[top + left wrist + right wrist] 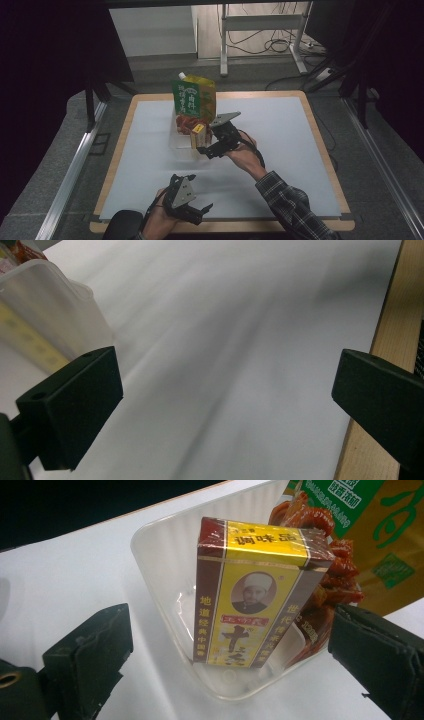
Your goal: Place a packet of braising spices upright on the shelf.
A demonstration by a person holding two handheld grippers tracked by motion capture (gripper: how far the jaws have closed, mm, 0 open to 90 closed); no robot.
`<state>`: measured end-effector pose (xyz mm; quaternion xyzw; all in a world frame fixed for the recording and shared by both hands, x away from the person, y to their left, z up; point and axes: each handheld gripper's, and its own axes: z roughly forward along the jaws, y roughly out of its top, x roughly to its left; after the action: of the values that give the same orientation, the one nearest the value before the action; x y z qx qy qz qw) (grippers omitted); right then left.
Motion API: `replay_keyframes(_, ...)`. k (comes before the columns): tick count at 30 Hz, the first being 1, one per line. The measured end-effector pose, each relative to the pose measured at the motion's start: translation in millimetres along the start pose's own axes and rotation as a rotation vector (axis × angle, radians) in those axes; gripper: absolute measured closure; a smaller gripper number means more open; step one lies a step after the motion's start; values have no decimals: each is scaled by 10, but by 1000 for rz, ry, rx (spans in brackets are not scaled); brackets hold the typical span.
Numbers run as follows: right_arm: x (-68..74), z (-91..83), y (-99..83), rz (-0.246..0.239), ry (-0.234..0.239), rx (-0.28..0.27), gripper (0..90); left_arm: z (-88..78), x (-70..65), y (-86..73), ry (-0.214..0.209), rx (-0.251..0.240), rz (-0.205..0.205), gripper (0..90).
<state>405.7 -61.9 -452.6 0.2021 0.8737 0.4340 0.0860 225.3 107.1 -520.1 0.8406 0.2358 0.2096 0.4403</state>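
Yellow box [250, 592] stands in clear tub [165, 545]; right tool [227, 655] wide open, empty.

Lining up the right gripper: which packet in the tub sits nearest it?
The yellow-and-brown box, upright at the tub's near end, facing the open right gripper. The green pouch and red packet stand behind it.

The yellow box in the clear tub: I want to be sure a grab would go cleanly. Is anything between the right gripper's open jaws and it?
Nothing visible blocks it. The right gripper faces the yellow box with jaws open wide. The box stands upright inside the clear tub, whose near wall rises only around its base. Red packets and a green pouch sit behind.
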Motion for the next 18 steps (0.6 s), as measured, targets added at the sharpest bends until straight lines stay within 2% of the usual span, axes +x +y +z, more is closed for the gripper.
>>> replay_keyframes(18,13,-137,-85,-9,10,22,32,5,7,-4,-4,10,3,0)
